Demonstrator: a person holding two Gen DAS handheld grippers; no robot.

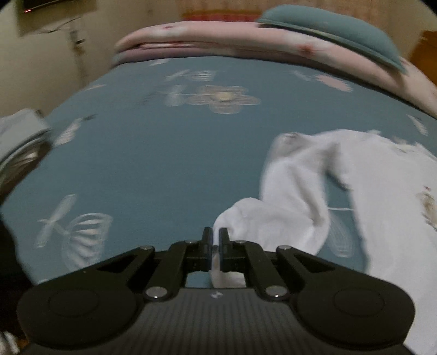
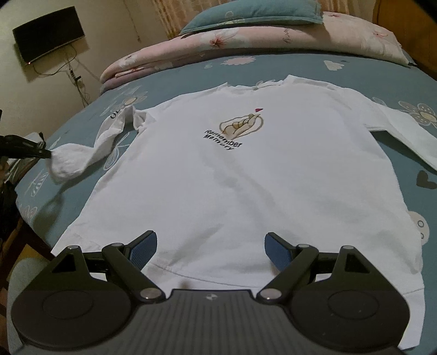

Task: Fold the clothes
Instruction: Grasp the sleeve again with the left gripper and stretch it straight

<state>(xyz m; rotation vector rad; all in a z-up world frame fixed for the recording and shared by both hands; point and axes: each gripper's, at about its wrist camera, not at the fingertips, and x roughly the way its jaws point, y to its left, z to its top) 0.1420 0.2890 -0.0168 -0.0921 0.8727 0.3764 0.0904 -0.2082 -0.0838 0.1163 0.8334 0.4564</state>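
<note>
A white long-sleeved shirt [image 2: 240, 174] with a printed picture and black lettering lies face up, spread flat on a blue flowered bedsheet [image 2: 273, 62]. Its left sleeve [image 1: 275, 213] is twisted, and the cuff is lifted off the sheet. My left gripper [image 1: 215, 234] is shut on that cuff; from the right wrist view it shows at the far left [image 2: 46, 154] pinching the sleeve end. My right gripper [image 2: 210, 247] hovers open over the shirt's bottom hem, nothing between its blue pads [image 2: 143, 250]. The right sleeve [image 2: 404, 131] lies stretched out flat.
A folded pink flowered quilt [image 2: 245, 41] with a teal pillow [image 2: 251, 12] on top lies across the head of the bed. A dark wall-mounted screen [image 2: 47, 34] with hanging cables is at the left. The bed's left edge [image 2: 30, 215] drops off near the held cuff.
</note>
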